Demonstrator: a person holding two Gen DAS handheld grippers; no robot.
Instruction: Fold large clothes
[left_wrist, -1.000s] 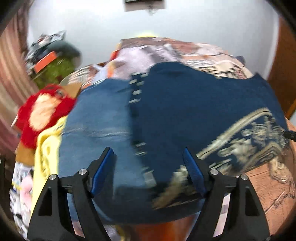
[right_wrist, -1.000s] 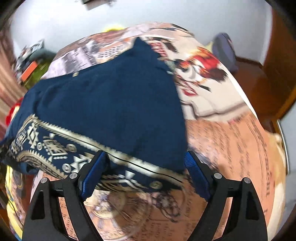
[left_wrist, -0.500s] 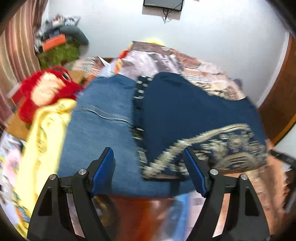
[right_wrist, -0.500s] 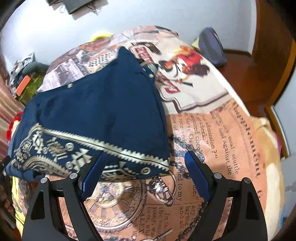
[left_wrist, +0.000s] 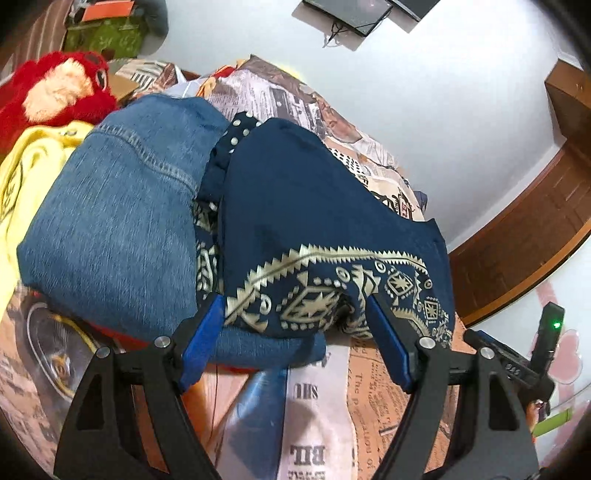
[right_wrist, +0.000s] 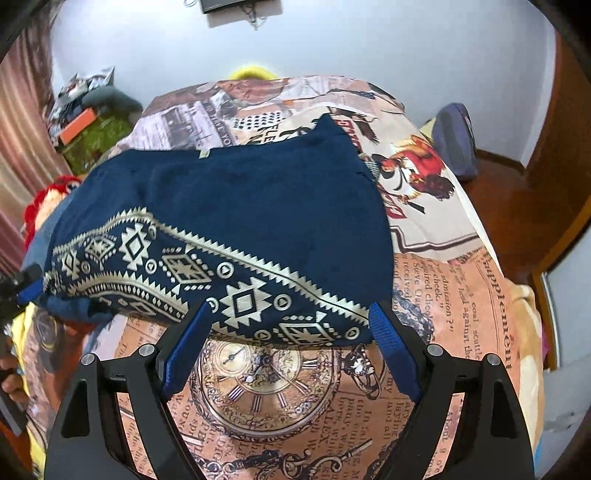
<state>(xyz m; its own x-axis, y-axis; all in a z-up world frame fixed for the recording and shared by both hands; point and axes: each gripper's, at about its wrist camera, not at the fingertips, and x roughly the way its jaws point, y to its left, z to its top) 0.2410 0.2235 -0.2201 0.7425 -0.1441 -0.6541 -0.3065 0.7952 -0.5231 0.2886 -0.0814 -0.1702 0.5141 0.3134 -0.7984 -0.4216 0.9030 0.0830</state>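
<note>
A folded navy garment (left_wrist: 314, 206) with a cream geometric border lies on the bed, its patterned hem toward me. My left gripper (left_wrist: 293, 301) is open, and its blue fingertips straddle the hem's left end where it overlaps folded jeans (left_wrist: 110, 221). My right gripper (right_wrist: 289, 308) is also open, its fingertips at either side of the hem's right corner on the navy garment (right_wrist: 258, 199). Neither gripper's pads press on the cloth. At the left edge of the right wrist view a blue fingertip (right_wrist: 29, 290) of the left gripper shows beside the hem.
The bed sheet (right_wrist: 461, 314) has a newspaper and clock print. A yellow garment (left_wrist: 22, 177) and a red plush toy (left_wrist: 55, 92) lie left of the jeans. Clutter (right_wrist: 88, 122) is piled at the back left, a dark wooden door (left_wrist: 535, 229) stands right, and a purple cushion (right_wrist: 454, 136) lies on the floor.
The left wrist view has rolled and swung, bringing the hem's left end between its fingers. The right gripper has drawn back and up, so the hem now lies at its fingertips. Both stayed open.
</note>
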